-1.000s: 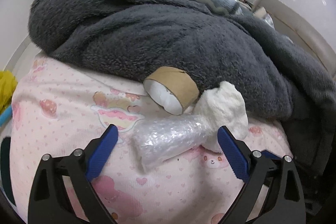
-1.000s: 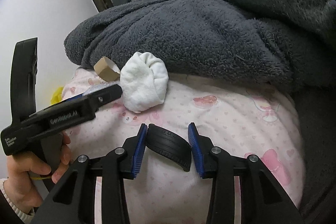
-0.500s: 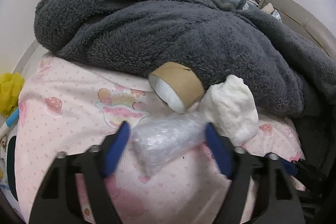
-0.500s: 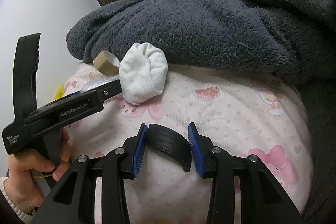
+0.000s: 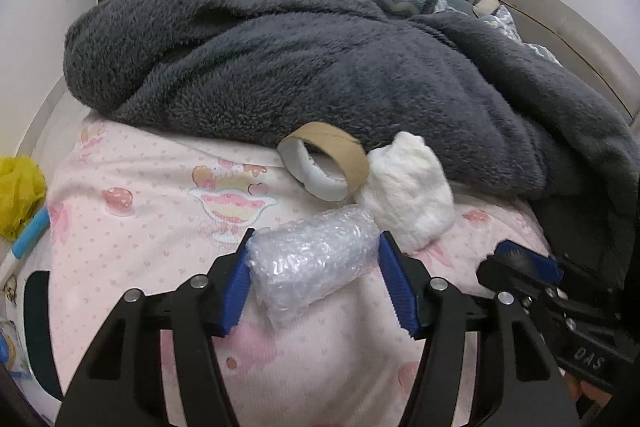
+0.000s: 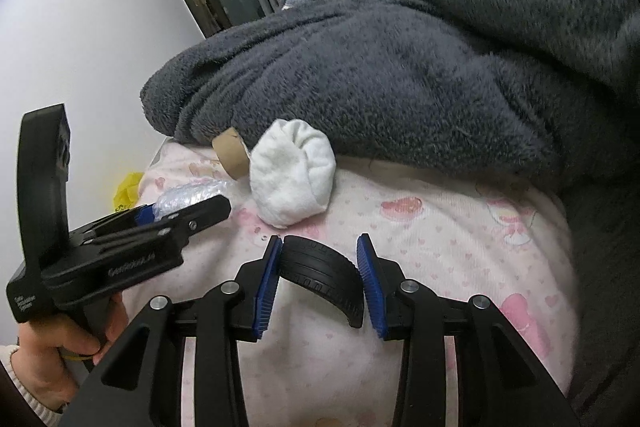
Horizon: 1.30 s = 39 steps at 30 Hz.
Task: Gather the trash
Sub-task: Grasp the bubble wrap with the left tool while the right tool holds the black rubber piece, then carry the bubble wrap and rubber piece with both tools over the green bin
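I have the roll of bubble wrap [image 5: 314,263] between the blue pads of my left claw [image 5: 316,281], whose jaws are closing on it, both pads already pressed against its ends. It sits low over the pink printed bedsheet [image 5: 140,227]. Just beyond it lies a white balled-up cloth [image 5: 408,187], touching a cardboard tape core [image 5: 324,165] that is tucked against the edge of the dark grey fleece blanket [image 5: 320,67]. My right claw [image 6: 320,279] is clenched on a curved black ribbed plastic piece [image 6: 320,277] above the same sheet. In the right wrist view, a hand [image 6: 60,351] grips the left claw's handle. A crumpled yellow bag [image 5: 18,195] lies off the bed's left edge.
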### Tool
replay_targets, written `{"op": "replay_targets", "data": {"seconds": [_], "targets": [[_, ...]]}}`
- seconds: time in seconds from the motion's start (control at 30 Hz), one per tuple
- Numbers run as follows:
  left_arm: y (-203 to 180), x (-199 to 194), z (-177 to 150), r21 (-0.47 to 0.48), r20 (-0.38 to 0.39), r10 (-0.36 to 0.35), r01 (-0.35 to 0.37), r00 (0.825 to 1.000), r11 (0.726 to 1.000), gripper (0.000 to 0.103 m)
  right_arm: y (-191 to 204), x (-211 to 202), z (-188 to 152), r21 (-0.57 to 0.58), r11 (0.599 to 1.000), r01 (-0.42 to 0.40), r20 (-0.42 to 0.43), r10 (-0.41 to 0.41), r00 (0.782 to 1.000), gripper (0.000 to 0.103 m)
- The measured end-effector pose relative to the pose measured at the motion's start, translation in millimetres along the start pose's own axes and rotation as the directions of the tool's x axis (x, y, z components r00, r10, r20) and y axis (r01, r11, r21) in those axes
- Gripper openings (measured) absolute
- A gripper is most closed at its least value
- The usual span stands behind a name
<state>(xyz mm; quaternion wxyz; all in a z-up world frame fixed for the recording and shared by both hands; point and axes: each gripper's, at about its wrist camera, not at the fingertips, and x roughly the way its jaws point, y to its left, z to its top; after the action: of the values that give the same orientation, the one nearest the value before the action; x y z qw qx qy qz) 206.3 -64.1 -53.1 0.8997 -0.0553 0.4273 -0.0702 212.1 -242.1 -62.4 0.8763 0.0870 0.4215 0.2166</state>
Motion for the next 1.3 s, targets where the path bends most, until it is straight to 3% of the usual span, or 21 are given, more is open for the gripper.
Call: {"op": "replay_targets", "data": {"seconds": [0.4, 0.6, 1.3], "targets": [[22, -34, 5, -0.006, 0.045, 0.027, -0.027, 0.999, 1.000, 0.063, 33, -20, 20, -0.048, 0.999, -0.017, 0.045, 0.019, 0.999, 0.039], [43, -52, 6, -0.016, 0.084, 0.077, -0.076, 0.993, 0.997, 0.063, 56, -24, 27, -0.080, 0.996, -0.025, 0.055, 0.029, 0.998, 0.039], [120, -80, -16, -0.033, 0.074, 0.104, -0.102, 0.992, 0.994, 0.063, 149, -1, 43, -0.132, 0.981, -0.140, 0.028, 0.145, 0.989, 0.039]]}}
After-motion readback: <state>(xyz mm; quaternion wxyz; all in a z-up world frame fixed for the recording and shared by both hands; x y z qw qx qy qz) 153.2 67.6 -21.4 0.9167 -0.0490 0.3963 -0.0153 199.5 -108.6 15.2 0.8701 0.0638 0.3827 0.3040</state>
